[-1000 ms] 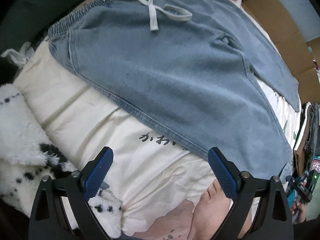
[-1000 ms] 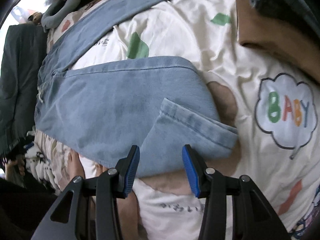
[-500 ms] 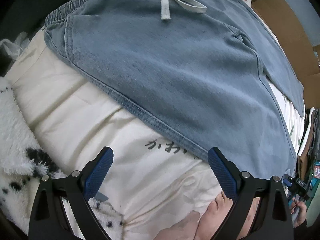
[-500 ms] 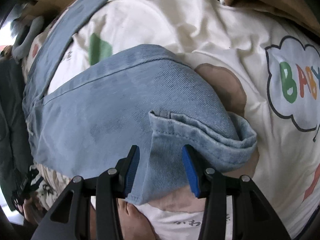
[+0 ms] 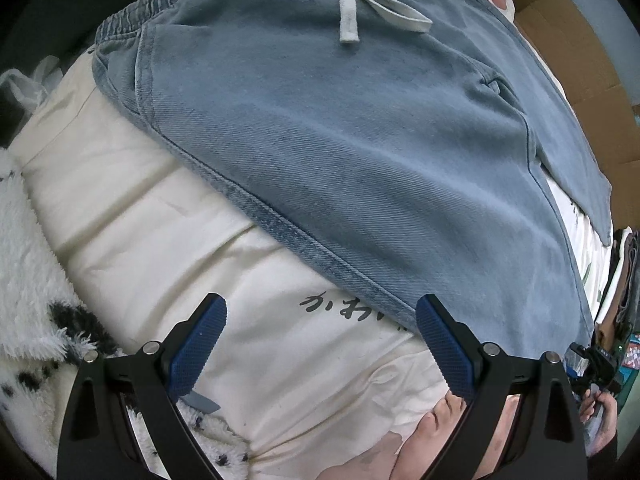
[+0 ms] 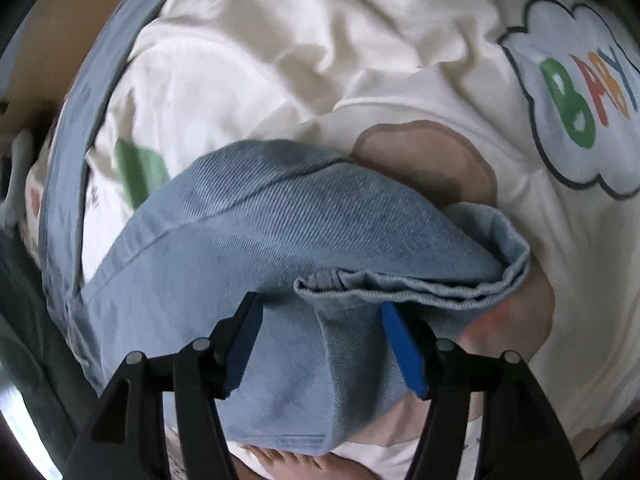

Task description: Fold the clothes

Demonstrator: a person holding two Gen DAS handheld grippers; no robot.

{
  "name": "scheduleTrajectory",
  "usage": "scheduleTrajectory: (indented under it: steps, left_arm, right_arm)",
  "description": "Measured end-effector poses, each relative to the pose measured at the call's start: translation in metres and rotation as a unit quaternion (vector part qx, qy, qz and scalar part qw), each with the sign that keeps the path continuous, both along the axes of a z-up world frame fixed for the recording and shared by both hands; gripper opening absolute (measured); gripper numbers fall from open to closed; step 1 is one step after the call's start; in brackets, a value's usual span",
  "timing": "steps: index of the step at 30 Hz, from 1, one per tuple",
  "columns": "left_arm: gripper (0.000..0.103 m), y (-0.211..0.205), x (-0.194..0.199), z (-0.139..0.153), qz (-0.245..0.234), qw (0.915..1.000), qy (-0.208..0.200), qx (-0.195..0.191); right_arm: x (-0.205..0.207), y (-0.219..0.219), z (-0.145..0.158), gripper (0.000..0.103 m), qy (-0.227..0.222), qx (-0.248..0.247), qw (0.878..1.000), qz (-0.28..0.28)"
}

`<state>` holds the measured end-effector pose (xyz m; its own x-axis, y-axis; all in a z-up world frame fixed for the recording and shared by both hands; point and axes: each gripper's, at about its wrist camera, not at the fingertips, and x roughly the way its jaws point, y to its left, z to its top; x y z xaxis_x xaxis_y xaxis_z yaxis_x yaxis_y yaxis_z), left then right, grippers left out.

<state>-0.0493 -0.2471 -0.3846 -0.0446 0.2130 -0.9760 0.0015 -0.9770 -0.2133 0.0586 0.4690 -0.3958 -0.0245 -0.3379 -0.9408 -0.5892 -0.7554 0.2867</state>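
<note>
The right gripper (image 6: 320,340) is straddling the doubled-back leg hem (image 6: 408,280) of the denim trousers (image 5: 360,152), jaws partly apart with cloth between them, not yet pinched. The trousers are running lengthwise away from it toward the waistband (image 5: 168,4). The left gripper (image 5: 320,340) is hanging wide open and empty, the trousers' side seam lying just ahead of it, so the right is nearer.

Trousers (image 5: 360,152): faded blue denim, off-white drawstring (image 5: 348,20). Bedsheet (image 6: 400,60): cream, green and brown motifs, multicoloured "BABY" cloud (image 6: 580,92). Fleece blanket (image 5: 36,280): white, black spots.
</note>
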Motion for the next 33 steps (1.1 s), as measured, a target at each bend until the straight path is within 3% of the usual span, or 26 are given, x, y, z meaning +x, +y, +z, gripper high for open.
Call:
scheduleTrajectory:
  steps: [8,14,24,33]
  left_arm:
    - [0.096,-0.001,0.007,-0.002,0.009,0.9999,-0.002,0.006]
    - [0.096,-0.003,0.006,0.001,0.026,0.9996,0.007,0.007]
    - [0.096,-0.006,0.006,0.008,0.058,0.9979,0.01,0.026]
    - [0.096,-0.007,0.013,0.024,0.067,0.9972,0.016,0.029]
  right_arm:
    - [0.01,0.017,0.0,0.037,-0.013,-0.007,0.995,-0.096]
    - [0.019,0.031,0.006,0.025,0.009,-0.034,0.994,-0.102]
    - [0.052,0.058,0.034,0.022,0.024,-0.061,0.994,-0.091]
    - [0.112,0.094,0.052,0.021,0.028,-0.07,0.996,-0.055]
